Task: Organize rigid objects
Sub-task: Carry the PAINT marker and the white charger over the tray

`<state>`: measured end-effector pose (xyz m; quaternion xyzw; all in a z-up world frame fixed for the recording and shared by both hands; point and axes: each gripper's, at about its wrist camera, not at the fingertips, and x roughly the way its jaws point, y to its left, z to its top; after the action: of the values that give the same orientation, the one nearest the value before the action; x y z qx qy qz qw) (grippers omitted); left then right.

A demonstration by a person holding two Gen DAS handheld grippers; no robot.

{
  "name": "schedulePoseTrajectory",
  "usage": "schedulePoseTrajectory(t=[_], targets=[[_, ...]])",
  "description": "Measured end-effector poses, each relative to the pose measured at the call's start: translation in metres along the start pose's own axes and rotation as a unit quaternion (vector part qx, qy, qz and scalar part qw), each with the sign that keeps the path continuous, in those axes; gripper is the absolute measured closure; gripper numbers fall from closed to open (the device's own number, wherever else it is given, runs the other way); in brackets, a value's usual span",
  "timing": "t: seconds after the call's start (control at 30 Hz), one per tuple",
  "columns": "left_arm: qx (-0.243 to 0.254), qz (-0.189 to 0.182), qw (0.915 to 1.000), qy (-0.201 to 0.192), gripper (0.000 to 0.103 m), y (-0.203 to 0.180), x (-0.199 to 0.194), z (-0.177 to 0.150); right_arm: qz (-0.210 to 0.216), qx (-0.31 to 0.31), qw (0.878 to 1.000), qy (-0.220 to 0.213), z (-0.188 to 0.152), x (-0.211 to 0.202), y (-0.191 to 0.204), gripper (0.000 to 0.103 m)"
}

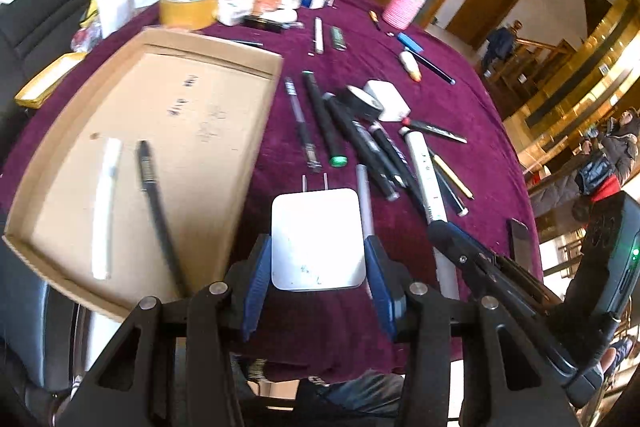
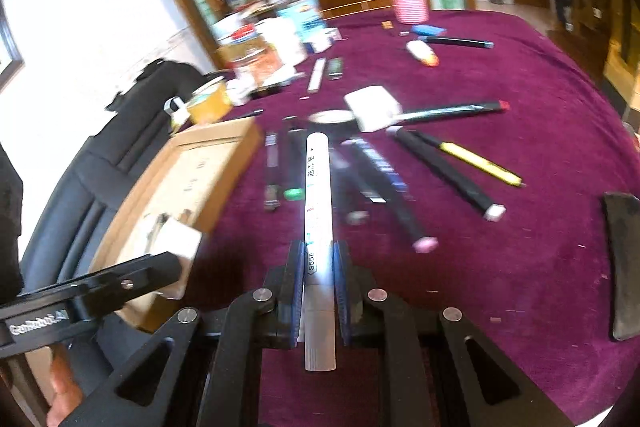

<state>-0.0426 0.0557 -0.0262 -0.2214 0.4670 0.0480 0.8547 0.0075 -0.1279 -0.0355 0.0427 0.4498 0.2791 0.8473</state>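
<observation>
Left hand-held gripper (image 1: pixel 318 259): black frame, blue pads, clamped across the flat sides of a white square plug-in charger (image 1: pixel 319 239), its two metal prongs pointing forward and away from the pads, so the body is held by its broad faces and seems unlikely to twist; it hangs above the purple velvet tablecloth (image 1: pixel 460 99), just right of the shallow brown cardboard tray (image 1: pixel 168 115), probably to be carried over the near wall. Right hand-held gripper (image 2: pixel 318 287): same make, closed on a long white cylindrical marker with printed lettering (image 2: pixel 318 195), gripped near its rear end with the barrel running straight out along the fingers, a hold that leaves most of its length free to be laid down flat. Tray contents: one white slim pen (image 1: pixel 105 203) and one black slim pen (image 1: pixel 154 203), lying roughly parallel, which suggests long items are being gathered lengthwise there. Remaining on the cloth, right of the tray: a loose fan of dark pens and markers (image 1: pixel 360 143), a yellow pencil (image 2: pixel 480 163), a second white adapter (image 1: pixel 386 99) touching a roll of black tape (image 1: pixel 362 101). Judgement: sorting is in an early stage, most items still outside the tray
</observation>
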Motion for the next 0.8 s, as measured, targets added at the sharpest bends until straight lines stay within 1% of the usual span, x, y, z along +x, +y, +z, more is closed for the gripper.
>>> schedulePoseTrajectory(t=[0.2, 0.3, 0.5, 0.6, 0.73, 0.8], targets=[[-0.025, 0.019, 0.9994, -0.014, 0.058, 0.037, -0.016, 0.004, 0.06, -0.027, 0.997, 0.034, 0.003, 0.025, 0.046, 0.089], [-0.039, 0.029, 0.9986, -0.021, 0.058, 0.055, -0.024, 0.006, 0.081, -0.038, 0.995, 0.049, 0.005, 0.038, 0.065, 0.089], [-0.06, 0.05, 0.9964, -0.033, 0.058, 0.084, -0.031, 0.009, 0.094, -0.068, 0.991, 0.066, 0.008, 0.057, 0.1, 0.089], [-0.066, 0.077, 0.994, -0.04, 0.058, 0.1, -0.032, 0.011, 0.095, -0.081, 0.989, 0.073, 0.009, 0.066, 0.115, 0.089], [-0.071, 0.114, 0.9902, -0.041, 0.058, 0.12, -0.028, 0.015, 0.098, -0.09, 0.987, 0.085, 0.011, 0.081, 0.128, 0.089], [-0.072, 0.123, 0.9889, -0.042, 0.058, 0.127, -0.027, 0.016, 0.099, -0.093, 0.987, 0.091, 0.01, 0.087, 0.133, 0.089]])
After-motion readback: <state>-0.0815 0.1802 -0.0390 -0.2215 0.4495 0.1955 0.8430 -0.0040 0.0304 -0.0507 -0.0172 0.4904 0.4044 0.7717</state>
